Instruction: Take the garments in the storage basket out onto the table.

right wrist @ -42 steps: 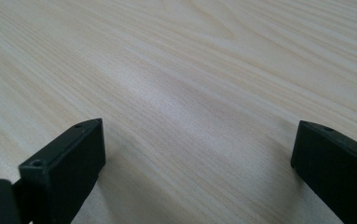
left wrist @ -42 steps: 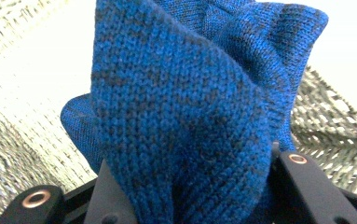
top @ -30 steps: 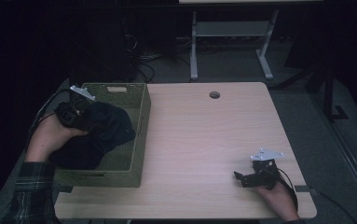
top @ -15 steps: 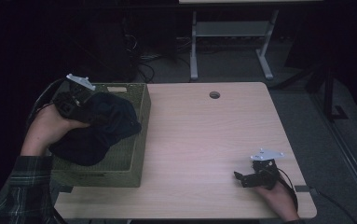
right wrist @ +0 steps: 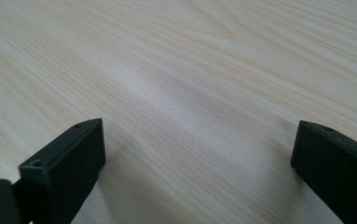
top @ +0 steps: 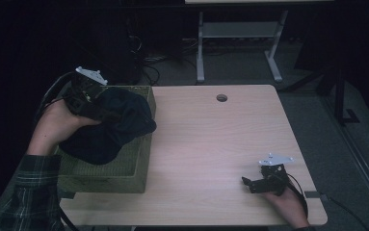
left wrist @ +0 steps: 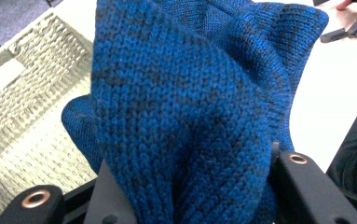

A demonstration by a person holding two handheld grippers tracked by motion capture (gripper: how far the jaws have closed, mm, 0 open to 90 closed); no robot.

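Rising from basket [top: 124, 168], left gripper [top: 93, 103] is clamping bunched dark-blue knit [left wrist: 190, 107]; right gripper [top: 259, 184] is resting, jaws apart.

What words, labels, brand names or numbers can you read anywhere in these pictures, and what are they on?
None can be read.
Blue knitted garment: plain knit, no tag or print showing.
Woven basket: no label.
Wooden table: bare wood grain, no marking.
Left claw and right claw: plain black, no lettering.
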